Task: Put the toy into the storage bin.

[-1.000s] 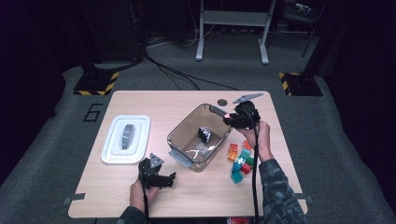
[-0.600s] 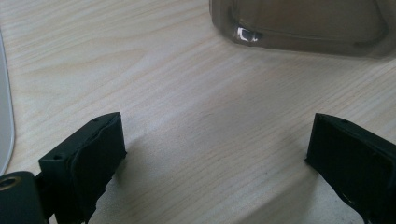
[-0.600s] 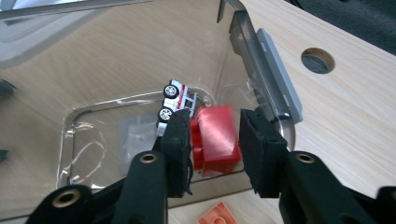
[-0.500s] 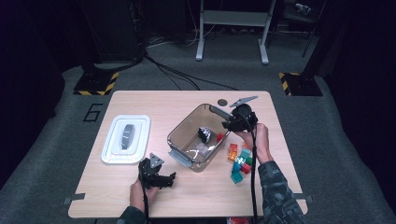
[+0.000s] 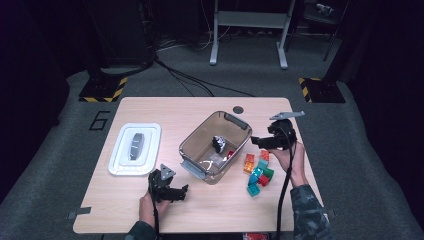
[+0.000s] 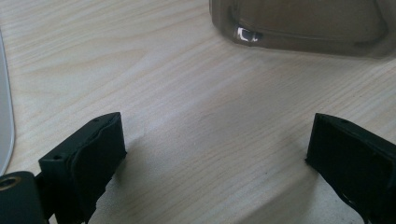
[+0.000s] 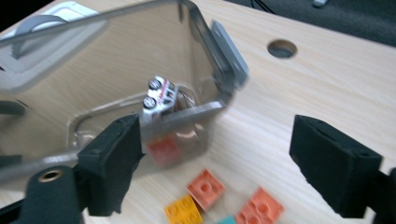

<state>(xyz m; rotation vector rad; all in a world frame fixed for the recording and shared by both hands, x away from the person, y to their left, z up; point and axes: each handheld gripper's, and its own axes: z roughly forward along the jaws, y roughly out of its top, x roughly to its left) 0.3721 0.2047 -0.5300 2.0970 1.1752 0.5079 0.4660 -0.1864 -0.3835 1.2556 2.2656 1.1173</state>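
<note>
A smoky clear bin (image 5: 192,146) stands mid-table. Inside it lie a white toy car (image 5: 219,143) and a red brick (image 5: 230,154). Several coloured bricks (image 5: 257,171) are scattered on the table just right of the bin. My right gripper (image 5: 255,141) hovers over those bricks beside the bin's right wall. It is open, its jaws have just been opening, and nothing sits between them. In the right gripper view (image 7: 219,135) the car (image 7: 160,97) and red brick (image 7: 163,150) show through the bin wall (image 7: 116,60). My left gripper (image 5: 182,192) rests open near the front edge, and bare wood lies between its jaws (image 6: 215,135).
A white lid (image 5: 120,161) with a grey piece (image 5: 136,145) on it lies at the left. A round hole (image 5: 238,109) marks the tabletop behind the bin. The bin's near corner (image 6: 303,23) is just ahead of the left gripper.
The right gripper has drawn back from above the bin's far right rim to over the loose bricks, and its jaws have opened. The left gripper has not moved.
</note>
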